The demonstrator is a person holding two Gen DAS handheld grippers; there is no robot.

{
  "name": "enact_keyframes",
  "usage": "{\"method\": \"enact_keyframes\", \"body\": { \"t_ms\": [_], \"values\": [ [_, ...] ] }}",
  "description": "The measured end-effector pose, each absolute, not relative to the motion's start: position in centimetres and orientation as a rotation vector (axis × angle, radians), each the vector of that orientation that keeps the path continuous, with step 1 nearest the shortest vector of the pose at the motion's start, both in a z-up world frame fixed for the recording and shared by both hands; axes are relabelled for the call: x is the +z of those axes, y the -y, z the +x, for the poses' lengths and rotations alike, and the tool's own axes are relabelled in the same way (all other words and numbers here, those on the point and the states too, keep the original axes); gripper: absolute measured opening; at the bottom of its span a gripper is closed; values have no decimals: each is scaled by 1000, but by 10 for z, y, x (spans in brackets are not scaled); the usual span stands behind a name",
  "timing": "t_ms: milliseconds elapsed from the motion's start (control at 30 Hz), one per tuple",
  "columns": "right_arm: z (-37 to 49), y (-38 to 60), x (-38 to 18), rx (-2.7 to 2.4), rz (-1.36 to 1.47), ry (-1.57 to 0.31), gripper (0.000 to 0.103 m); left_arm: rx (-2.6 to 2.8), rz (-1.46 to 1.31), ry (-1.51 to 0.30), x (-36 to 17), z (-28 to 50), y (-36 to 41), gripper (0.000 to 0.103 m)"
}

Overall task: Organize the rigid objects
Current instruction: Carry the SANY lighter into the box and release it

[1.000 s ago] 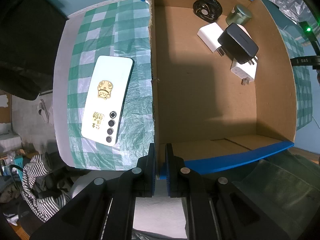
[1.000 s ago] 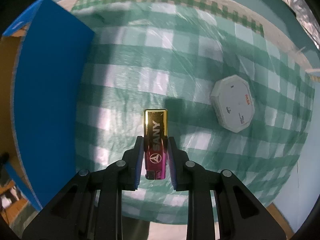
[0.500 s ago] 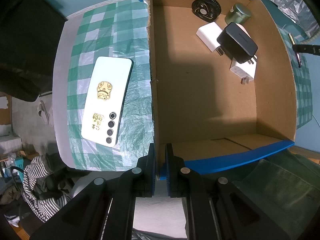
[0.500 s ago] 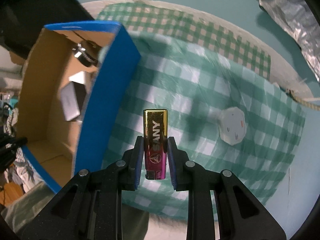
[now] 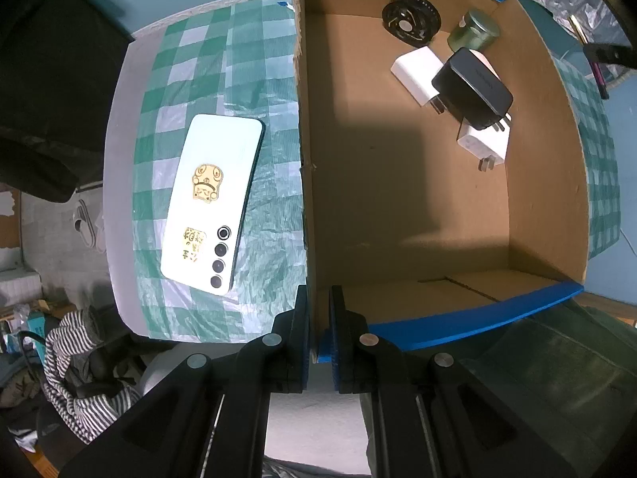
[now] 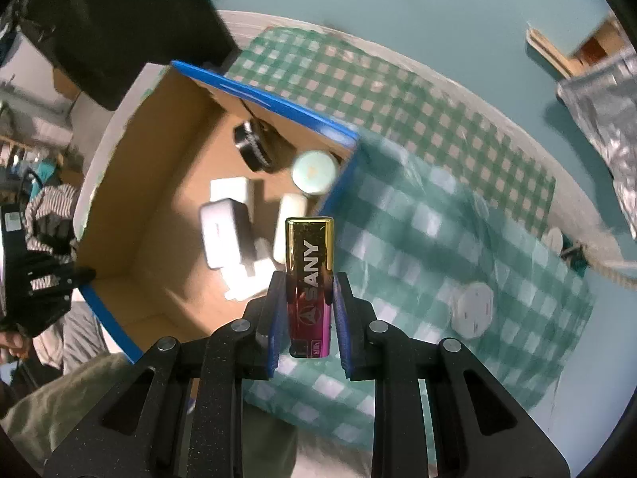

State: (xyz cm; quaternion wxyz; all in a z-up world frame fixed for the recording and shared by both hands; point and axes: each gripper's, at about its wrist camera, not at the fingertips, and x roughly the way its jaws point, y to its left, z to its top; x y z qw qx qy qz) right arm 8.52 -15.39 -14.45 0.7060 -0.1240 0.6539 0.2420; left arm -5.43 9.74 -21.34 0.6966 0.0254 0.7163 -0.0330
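Note:
My right gripper [image 6: 310, 292] is shut on a gold-and-magenta lighter [image 6: 310, 267] marked SANY, held high in the air. Its gold tip stands over the blue-edged right wall of the open cardboard box [image 6: 159, 183]. My left gripper [image 5: 318, 310] is shut on the box's [image 5: 398, 207] near left wall at the corner. Inside the box, at its far right, lie a black round disc [image 5: 410, 24], a green tin [image 5: 473, 34], two white chargers [image 5: 416, 73] and a black charger [image 5: 471, 87]. A white phone [image 5: 215, 203] lies face down on the checked cloth left of the box.
A white octagonal puck [image 6: 473, 310] rests on the green checked cloth [image 6: 418, 239] right of the box. Crinkled silver foil [image 6: 605, 119] lies beyond the table at the far right. Striped clothing [image 5: 75, 362] lies below the table's near left edge.
The right gripper has risen with the lighter, rolled, and moved toward the box, whose inside now shows below it. The puck looks smaller and farther. The left gripper has stayed put on the box wall.

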Motion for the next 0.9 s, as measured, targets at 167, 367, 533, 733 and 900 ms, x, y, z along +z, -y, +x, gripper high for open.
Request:
{"method": "enact_keyframes", "body": {
  "t_ms": [167, 367, 533, 733, 900],
  "values": [
    [90, 133, -143, 573, -324, -1443, 22, -70, 46, -1595, -212, -53, -98, 8],
    [97, 106, -150, 618, -362, -1445, 23, -64, 40, -1595, -213, -52, -99, 8],
    [104, 88, -167, 638, -392, -1455, 22, -61, 35, -1594, -213, -52, -100, 8],
    [109, 78, -185, 644, -436, -1475, 22, -57, 28, -1593, -213, -53, -101, 8],
    [112, 75, -194, 652, -455, -1480, 22, -56, 31, -1595, -213, -52, -101, 8]
  ]
}}
